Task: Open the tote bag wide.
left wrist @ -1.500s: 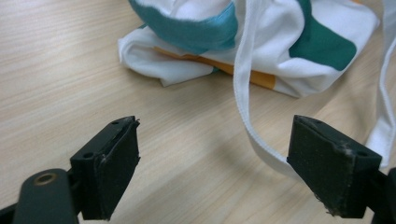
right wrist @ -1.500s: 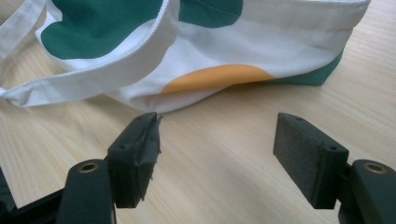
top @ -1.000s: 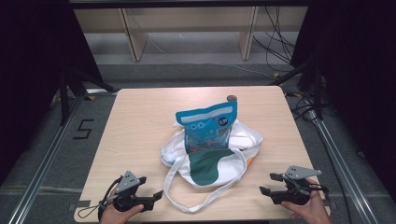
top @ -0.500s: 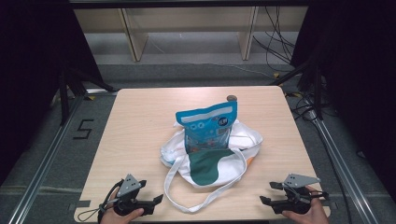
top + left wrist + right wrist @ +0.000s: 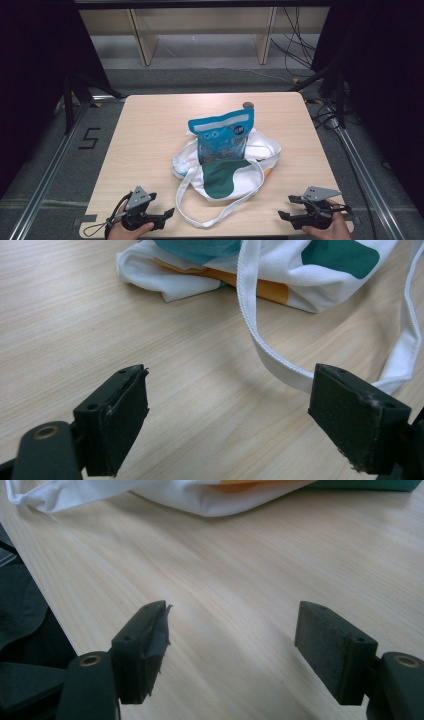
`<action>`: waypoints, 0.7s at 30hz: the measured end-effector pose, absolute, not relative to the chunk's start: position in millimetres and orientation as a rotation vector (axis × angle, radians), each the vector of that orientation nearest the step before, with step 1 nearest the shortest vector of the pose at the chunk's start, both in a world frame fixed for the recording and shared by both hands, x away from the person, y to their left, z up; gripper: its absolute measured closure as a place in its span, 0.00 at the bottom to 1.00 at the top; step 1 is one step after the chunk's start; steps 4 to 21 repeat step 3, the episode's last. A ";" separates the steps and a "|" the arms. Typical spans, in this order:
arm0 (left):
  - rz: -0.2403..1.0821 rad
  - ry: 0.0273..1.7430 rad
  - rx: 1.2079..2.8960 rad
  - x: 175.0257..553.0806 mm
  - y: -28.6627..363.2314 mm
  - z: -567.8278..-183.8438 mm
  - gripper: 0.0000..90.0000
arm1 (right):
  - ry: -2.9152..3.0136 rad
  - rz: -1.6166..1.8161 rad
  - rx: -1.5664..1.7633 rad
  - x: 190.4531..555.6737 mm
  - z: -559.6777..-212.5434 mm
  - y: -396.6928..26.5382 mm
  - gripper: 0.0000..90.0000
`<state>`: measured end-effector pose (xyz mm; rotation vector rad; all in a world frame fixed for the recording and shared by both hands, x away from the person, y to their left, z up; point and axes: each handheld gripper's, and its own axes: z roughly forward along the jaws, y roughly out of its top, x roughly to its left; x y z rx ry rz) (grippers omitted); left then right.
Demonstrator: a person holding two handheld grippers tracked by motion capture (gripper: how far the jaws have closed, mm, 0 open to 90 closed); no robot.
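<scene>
A white tote bag (image 5: pixel 225 167) with a green patch lies at the middle of the table (image 5: pixel 150 130), its strap (image 5: pixel 210 215) looping toward the near edge. A blue snack pack (image 5: pixel 222 135) stands upright on the bag, and a small brown round thing (image 5: pixel 247 105) sits just behind it. The left gripper (image 5: pixel 167 214) rests at the near left edge, jaws spread wide and empty, with the strap near its right jaw. The right gripper (image 5: pixel 286 207) sits at the near right edge, jaws also apart and holding nothing, above bare wood.
</scene>
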<state>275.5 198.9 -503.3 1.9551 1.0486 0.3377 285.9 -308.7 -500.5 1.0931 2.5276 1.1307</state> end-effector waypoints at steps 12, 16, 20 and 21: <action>0.343 1.036 1.991 276.0 201.8 -502.3 0.17 | 2.528 1.126 1.094 286.3 -500.6 -308.8 0.34; 0.343 1.036 1.991 276.0 201.8 -502.3 0.17 | 2.528 1.126 1.094 286.3 -500.6 -308.8 0.34; 0.343 1.036 1.991 276.0 201.8 -502.3 0.17 | 2.528 1.126 1.094 286.3 -500.6 -308.8 0.34; 0.343 1.036 1.991 276.0 201.8 -502.3 0.17 | 2.528 1.126 1.094 286.3 -500.6 -308.8 0.34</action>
